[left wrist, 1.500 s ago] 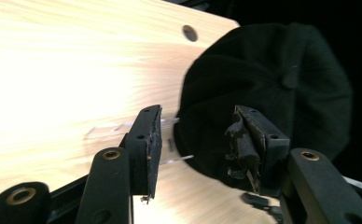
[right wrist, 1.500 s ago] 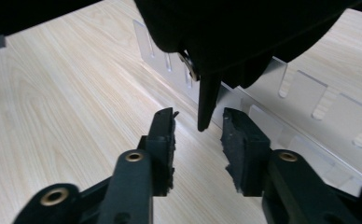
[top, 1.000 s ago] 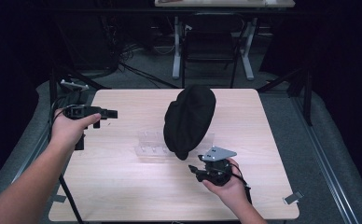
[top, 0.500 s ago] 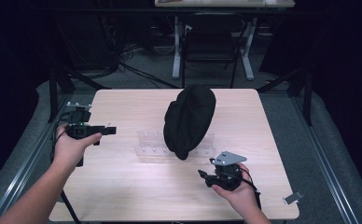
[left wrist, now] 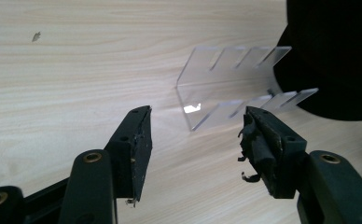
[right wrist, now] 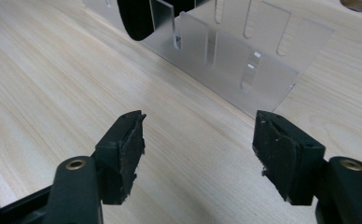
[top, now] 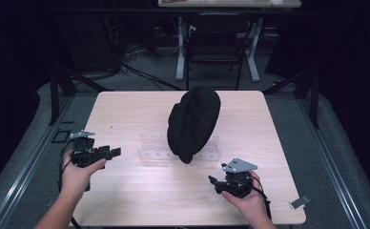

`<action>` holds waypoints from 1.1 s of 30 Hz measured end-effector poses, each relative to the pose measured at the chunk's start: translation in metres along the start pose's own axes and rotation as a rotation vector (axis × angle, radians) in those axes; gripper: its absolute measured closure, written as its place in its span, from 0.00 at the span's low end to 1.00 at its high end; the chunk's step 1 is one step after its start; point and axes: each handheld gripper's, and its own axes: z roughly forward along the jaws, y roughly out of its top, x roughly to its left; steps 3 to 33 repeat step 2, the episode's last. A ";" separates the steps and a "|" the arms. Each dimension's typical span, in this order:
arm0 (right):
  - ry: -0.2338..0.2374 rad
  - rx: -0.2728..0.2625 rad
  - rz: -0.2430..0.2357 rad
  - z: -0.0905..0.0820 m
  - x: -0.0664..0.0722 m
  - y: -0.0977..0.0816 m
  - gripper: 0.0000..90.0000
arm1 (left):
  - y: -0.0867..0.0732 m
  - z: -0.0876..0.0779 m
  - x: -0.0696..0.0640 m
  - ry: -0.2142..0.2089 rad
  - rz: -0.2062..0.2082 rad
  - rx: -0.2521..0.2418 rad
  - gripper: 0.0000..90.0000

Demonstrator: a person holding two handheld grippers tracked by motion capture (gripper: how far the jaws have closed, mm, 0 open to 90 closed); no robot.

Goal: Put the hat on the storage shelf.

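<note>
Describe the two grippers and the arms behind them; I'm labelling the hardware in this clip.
Both are black handheld units. The left gripper and the right gripper each end in two blocky black jaws with worn, frayed pads and brass-coloured pivot screws. A grey three-cornered plate tops the right one, and a thin black cable trails from each. The forearms are bare, with no sleeves in view.

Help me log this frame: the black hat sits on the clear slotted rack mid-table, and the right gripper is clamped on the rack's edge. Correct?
Not quite. The black hat does sit on the clear slotted rack, but the right gripper grips nothing: its jaws have just been opening, with bare table between them. The right gripper view shows the rack ahead, untouched.
</note>
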 end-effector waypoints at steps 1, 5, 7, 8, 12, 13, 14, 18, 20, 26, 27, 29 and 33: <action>-0.006 -0.003 -0.002 0.000 -0.001 0.000 0.36 | -0.006 0.002 0.001 0.004 0.005 -0.002 0.48; -0.010 -0.001 0.000 -0.001 -0.001 0.000 0.36 | -0.009 0.002 0.002 0.005 0.006 0.000 0.49; -0.010 -0.001 0.000 -0.001 -0.001 0.000 0.36 | -0.009 0.002 0.002 0.005 0.006 0.000 0.49; -0.010 -0.001 0.000 -0.001 -0.001 0.000 0.36 | -0.009 0.002 0.002 0.005 0.006 0.000 0.49; -0.010 -0.001 0.000 -0.001 -0.001 0.000 0.36 | -0.009 0.002 0.002 0.005 0.006 0.000 0.49; -0.010 -0.001 0.000 -0.001 -0.001 0.000 0.36 | -0.009 0.002 0.002 0.005 0.006 0.000 0.49; -0.010 -0.001 0.000 -0.001 -0.001 0.000 0.36 | -0.009 0.002 0.002 0.005 0.006 0.000 0.49; -0.010 -0.001 0.000 -0.001 -0.001 0.000 0.36 | -0.009 0.002 0.002 0.005 0.006 0.000 0.49; -0.010 -0.001 0.000 -0.001 -0.001 0.000 0.36 | -0.009 0.002 0.002 0.005 0.006 0.000 0.49; -0.010 -0.001 0.000 -0.001 -0.001 0.000 0.36 | -0.009 0.002 0.002 0.005 0.006 0.000 0.49; -0.010 -0.001 0.000 -0.001 -0.001 0.000 0.36 | -0.009 0.002 0.002 0.005 0.006 0.000 0.49; -0.010 -0.001 0.000 -0.001 -0.001 0.000 0.36 | -0.009 0.002 0.002 0.005 0.006 0.000 0.49; -0.010 -0.001 0.000 -0.001 -0.001 0.000 0.36 | -0.009 0.002 0.002 0.005 0.006 0.000 0.49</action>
